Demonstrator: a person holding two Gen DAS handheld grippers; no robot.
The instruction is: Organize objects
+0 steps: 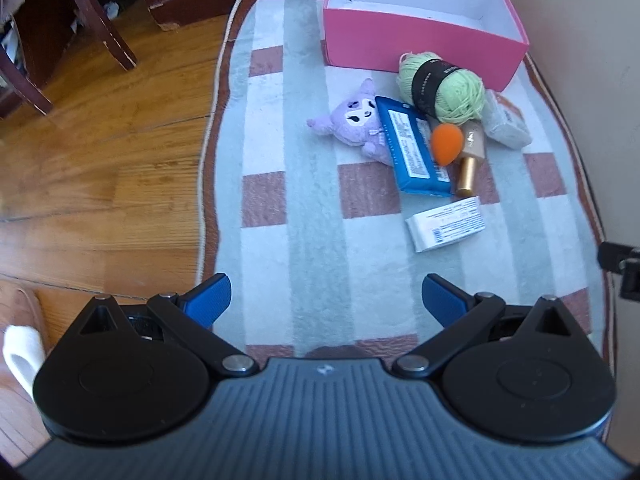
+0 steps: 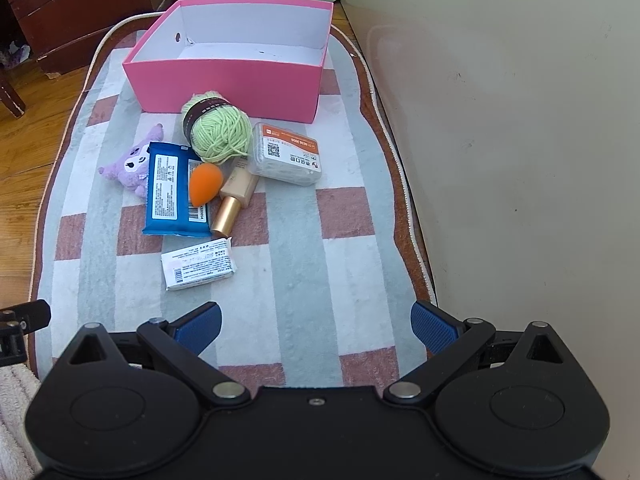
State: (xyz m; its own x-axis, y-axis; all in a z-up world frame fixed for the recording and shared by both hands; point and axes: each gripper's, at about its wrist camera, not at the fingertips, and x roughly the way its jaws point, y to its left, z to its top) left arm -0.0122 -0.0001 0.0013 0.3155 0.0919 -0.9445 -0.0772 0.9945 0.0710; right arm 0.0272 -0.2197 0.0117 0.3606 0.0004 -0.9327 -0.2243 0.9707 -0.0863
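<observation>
A plush checked rug (image 2: 296,280) fills mid-frame. At upper centre sits a pink cardboard box (image 2: 224,84), its white inside bare. Below it cluster a green yarn ball (image 2: 218,132), a flat blue wipes packet (image 2: 172,192), a fuzzy purple toy (image 2: 128,168), a gold-capped bottle (image 2: 236,200) and a smooth orange sponge (image 2: 205,183). Left gripper (image 1: 326,300) and right gripper (image 2: 316,326) both gape, holding nothing.

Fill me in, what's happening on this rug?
Nothing is being handled yet. The left gripper and right gripper hover over the striped rug, jaws wide open and empty. The open pink cardboard box looks empty. In front of it sit a green yarn ball, purple plush toy, blue wipes pack, orange teardrop sponge and gold-capped bottle.
</observation>
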